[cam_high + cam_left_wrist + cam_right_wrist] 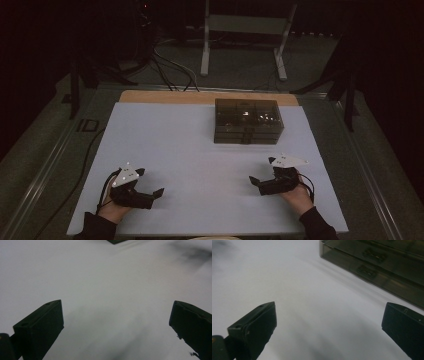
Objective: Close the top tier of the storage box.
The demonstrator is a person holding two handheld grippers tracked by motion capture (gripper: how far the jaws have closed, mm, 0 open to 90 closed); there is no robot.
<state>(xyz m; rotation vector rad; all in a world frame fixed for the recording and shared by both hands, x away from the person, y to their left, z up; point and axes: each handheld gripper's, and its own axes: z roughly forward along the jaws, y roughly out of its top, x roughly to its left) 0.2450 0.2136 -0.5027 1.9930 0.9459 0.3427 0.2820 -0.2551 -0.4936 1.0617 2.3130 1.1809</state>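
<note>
A dark smoky translucent box (248, 120) with a lid and front latches stands on the white table sheet (200, 150), at the back right of centre. My left gripper (150, 182) rests near the front left of the sheet, open and empty. My right gripper (263, 171) rests near the front right, open and empty, some way in front of the box. In the left gripper view both jaws stand wide apart over bare white sheet (112, 290), with a corner of the box (115, 241) at the top edge. The right gripper view has the box's (382, 262) stacked layers and latches at upper right.
A strip of wooden tabletop (165, 96) shows behind the sheet. Beyond the table are cables (172, 70) on the floor and a white stand's legs (242, 45). Dark posts (75, 85) flank the table on both sides.
</note>
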